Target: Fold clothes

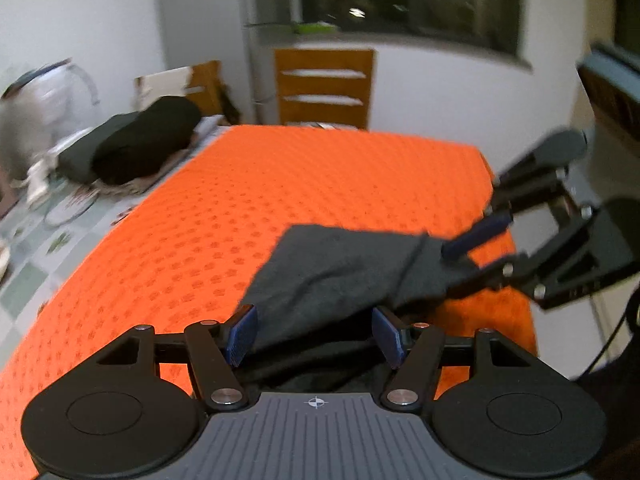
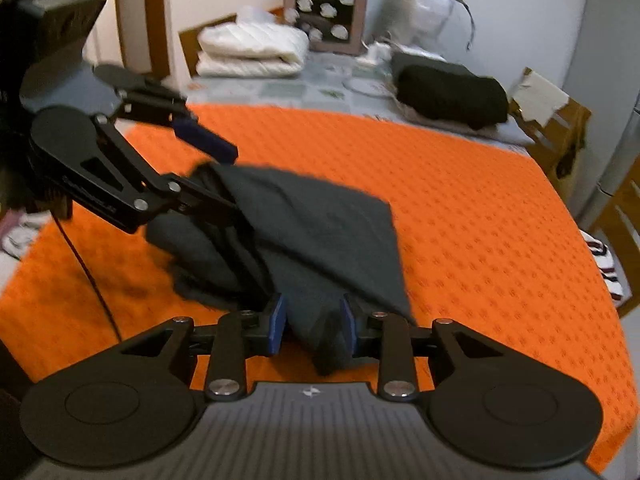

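Note:
A dark grey garment [image 2: 320, 216] lies bunched on the orange waffle cloth [image 2: 460, 208] that covers the table. My right gripper [image 2: 312, 322] is shut on a thick fold at its near end, and the cloth fills the gap between the blue pads [image 2: 277, 322]. In the left wrist view that gripper [image 1: 452, 266] pinches the garment [image 1: 336, 264] at its right corner. My left gripper [image 1: 314, 336] is open, its pads [image 1: 241, 336] far apart with the garment's edge passing between them. From the right wrist view the left gripper [image 2: 226, 178] has its lower finger under the cloth and its upper finger above.
A black folded pile [image 1: 148, 140] lies on the tiled tabletop beyond the orange cloth. A white folded quilt [image 2: 252, 50], a patterned box [image 2: 326, 12] and a white bag [image 2: 424, 8] stand at the back. A wooden chair [image 1: 324, 88] stands by the wall under the window.

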Motion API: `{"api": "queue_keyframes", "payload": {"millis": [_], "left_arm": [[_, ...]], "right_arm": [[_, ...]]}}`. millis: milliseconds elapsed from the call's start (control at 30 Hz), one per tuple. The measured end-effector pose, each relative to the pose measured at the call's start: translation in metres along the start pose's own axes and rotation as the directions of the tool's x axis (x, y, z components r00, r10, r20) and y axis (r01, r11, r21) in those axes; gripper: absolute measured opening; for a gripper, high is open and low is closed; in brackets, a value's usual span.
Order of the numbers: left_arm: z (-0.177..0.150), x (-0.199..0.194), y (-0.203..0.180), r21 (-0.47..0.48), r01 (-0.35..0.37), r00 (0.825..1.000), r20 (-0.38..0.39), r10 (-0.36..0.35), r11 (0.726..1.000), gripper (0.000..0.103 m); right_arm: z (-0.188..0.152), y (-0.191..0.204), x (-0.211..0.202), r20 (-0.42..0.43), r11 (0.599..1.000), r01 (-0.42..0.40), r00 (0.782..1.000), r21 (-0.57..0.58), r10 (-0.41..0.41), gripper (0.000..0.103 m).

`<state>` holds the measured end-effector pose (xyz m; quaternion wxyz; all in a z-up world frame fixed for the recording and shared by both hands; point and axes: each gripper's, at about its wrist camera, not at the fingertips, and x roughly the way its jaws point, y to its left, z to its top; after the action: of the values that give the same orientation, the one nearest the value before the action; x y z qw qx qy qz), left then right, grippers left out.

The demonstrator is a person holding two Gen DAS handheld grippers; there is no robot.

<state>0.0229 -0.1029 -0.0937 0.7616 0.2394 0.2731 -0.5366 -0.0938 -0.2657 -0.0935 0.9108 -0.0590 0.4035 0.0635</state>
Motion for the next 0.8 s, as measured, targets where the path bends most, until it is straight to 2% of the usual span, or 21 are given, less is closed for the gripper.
{"api": "queue_keyframes", "payload": {"millis": [167,233,267,300,400,500,567,633,700,767,800], "left_arm": [[-0.003,0.012,-0.009,0.120,0.002,1.000,-0.026,0.001,0.993,0.065],[-0.005,0.010,-0.009,0.138,0.001,1.000,-0.013,0.001,0.990,0.049],[-0.004,0.008,-0.006,0.127,0.001,1.000,-0.007,0.000,0.992,0.032],[-0.003,0.007,-0.004,0.116,0.002,1.000,-0.001,-0.002,0.993,0.019],[0.004,-0.001,0.016,-0.017,0.002,0.999,0.039,-0.001,1.000,0.010],[0.009,-0.008,0.046,-0.215,0.012,0.996,0.086,0.007,0.976,0.009],[0.006,-0.010,0.068,-0.368,0.028,0.994,0.109,0.013,0.930,0.009],[0.000,-0.010,0.091,-0.514,0.049,0.992,0.125,0.018,0.856,0.009],[-0.012,-0.010,0.110,-0.622,0.048,0.991,0.127,0.040,0.782,0.010],[-0.026,-0.009,0.125,-0.694,0.024,0.990,0.115,0.077,0.720,0.011],[-0.034,-0.010,0.131,-0.722,0.013,0.990,0.108,0.093,0.692,0.017]], "right_arm": [[-0.008,0.007,0.011,-0.001,0.998,0.018,1.000,-0.053,-0.019,0.035],[-0.008,0.011,0.013,0.008,0.996,0.030,1.000,-0.080,-0.030,0.031],[-0.007,0.012,0.013,0.014,0.995,0.039,0.999,-0.095,-0.038,0.024],[-0.005,0.013,0.012,0.023,0.994,0.044,0.999,-0.104,-0.041,0.006],[0.007,0.012,0.001,0.070,0.996,0.037,0.997,-0.080,-0.032,0.003],[0.026,0.010,-0.008,0.117,1.000,-0.008,0.993,-0.030,0.012,0.003],[0.038,0.008,-0.014,0.149,0.999,-0.040,0.988,0.003,0.039,0.003],[0.051,0.008,-0.015,0.174,0.997,-0.074,0.982,0.027,0.069,0.003],[0.061,0.013,-0.004,0.160,0.994,-0.108,0.982,0.020,0.104,0.003],[0.063,0.020,0.014,0.124,0.991,-0.131,0.984,0.009,0.129,0.003],[0.064,0.024,0.024,0.104,0.990,-0.141,0.985,0.003,0.140,0.003]]}}
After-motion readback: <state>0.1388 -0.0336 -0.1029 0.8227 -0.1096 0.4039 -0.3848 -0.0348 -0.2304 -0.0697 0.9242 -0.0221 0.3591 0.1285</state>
